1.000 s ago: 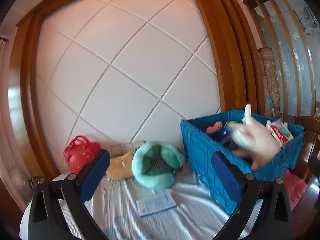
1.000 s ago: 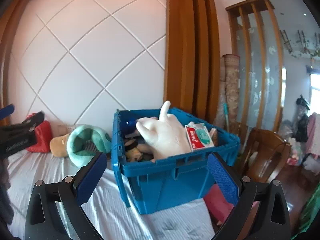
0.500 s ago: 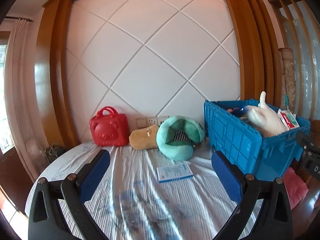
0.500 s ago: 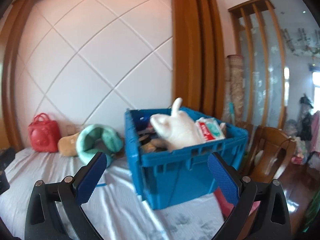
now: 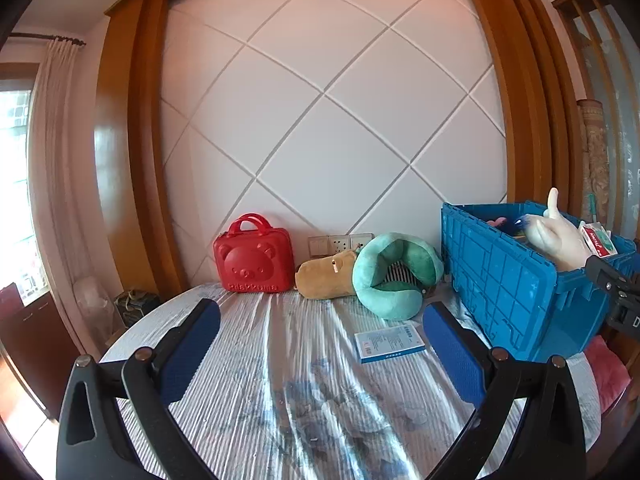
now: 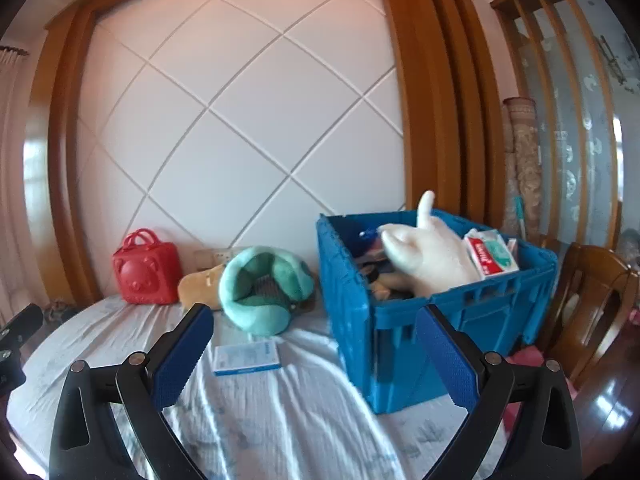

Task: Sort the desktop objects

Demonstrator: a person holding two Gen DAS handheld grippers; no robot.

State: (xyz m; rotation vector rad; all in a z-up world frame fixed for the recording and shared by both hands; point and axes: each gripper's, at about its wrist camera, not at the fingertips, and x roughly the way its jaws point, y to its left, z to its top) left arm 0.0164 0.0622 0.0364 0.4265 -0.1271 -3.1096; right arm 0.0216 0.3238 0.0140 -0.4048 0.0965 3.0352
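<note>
The red bear case (image 5: 253, 255) looks like glossy molded plastic, and the blue crate (image 6: 404, 316) is hard ribbed plastic too. The green neck pillow (image 5: 394, 276) is soft plush, the tablecloth (image 5: 280, 360) is wrinkly cloth, and the wood frame (image 5: 120, 152) has a shiny varnished finish.

On the table (image 5: 248, 344) there is one red bear case (image 5: 253, 257) at the far left, one tan plush toy (image 5: 325, 277) beside it, one green neck pillow (image 5: 394, 276), and one small blue-white box (image 5: 389, 342) lying nearer. One blue crate (image 6: 436, 316) stands at the right; in it I can count one white hand-shaped item (image 6: 434, 254) and one red-green tissue pack (image 6: 492, 254). Other things inside are too hidden to count. One wooden chair (image 6: 592, 300) stands at the far right.
</note>
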